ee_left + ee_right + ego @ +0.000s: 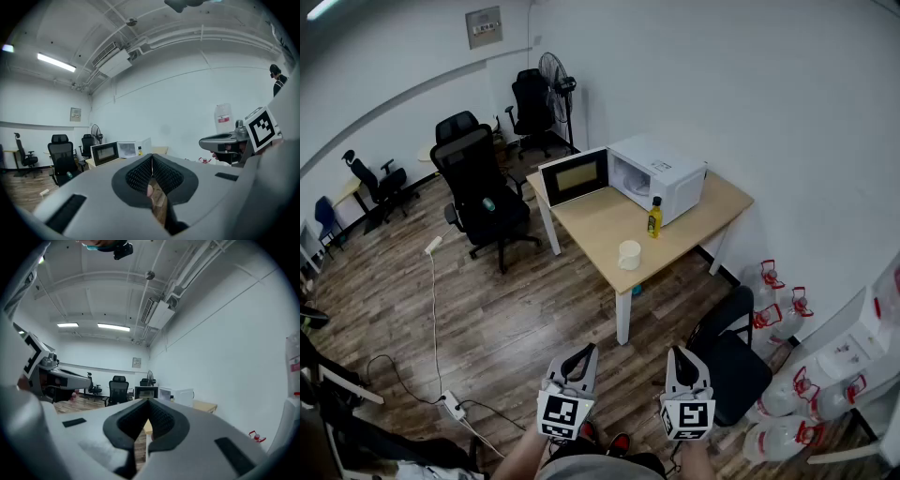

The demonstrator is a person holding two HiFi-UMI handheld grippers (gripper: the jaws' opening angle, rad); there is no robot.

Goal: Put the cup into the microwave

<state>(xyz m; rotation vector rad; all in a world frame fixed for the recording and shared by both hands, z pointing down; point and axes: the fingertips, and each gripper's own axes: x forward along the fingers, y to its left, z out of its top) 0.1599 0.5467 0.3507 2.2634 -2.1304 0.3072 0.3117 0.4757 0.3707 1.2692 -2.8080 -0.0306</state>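
Note:
A white cup (629, 255) stands near the front edge of the light wooden table (600, 225). Behind it is the white microwave (661, 173), its door (574, 176) swung open to the left. The microwave (127, 149) and its door (104, 153) show far off in the left gripper view, and the microwave (180, 396) shows small in the right gripper view. My left gripper (581, 352) and right gripper (682, 354) are held side by side low in the head view, well short of the table. Both are shut with nothing between the jaws.
A yellow bottle (654, 218) stands beside the microwave. Black office chairs (483, 187) are left of the table, and another chair (731, 361) sits by my right gripper. Water jugs (787, 394) line the right wall. A power strip and cable (450, 405) lie on the wooden floor.

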